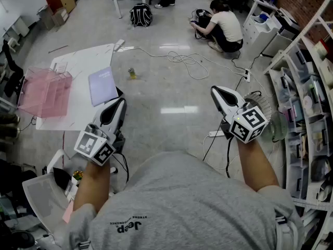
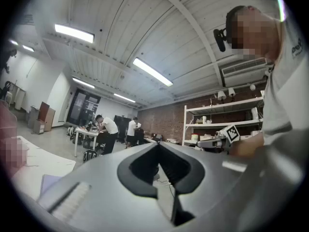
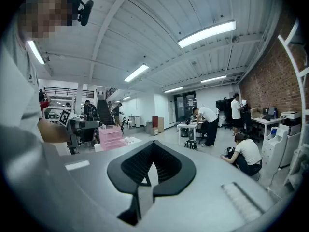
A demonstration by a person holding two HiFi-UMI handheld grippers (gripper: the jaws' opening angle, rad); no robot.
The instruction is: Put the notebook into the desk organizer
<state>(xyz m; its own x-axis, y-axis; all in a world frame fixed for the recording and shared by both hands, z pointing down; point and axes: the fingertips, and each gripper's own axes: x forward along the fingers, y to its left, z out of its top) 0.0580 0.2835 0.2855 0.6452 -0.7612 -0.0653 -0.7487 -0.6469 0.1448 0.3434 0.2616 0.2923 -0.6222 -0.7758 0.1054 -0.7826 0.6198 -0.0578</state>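
Filling bottom of head view w/ grey tee & two bare forearms, reaching out over glossy grey floor w/ one gripper per hand. Holding left gripper w/ jaws pressed together, tips meeting, nothing btwn them; pointing level across room in its own view, tip showing just beside near right corner of notebook from above, contact not apparent. Holding right gripper closed tight too & empty, well apart from table, hovering over bare floor. Lying flat on white table, purple cover up: notebook, outside desk organizer. Standing upright at table's left edge, just left of notebook w/ a small gap: pink see-through desk organizer w/ several compartments. Sitting on floor just beyond table's right edge: small can; trailing past it toward right: white cables. Crouching at far end by a dark bag: person in pale top; resting near far desk legs: black backpack. Lining right side: white shelving packed w/ boxes.
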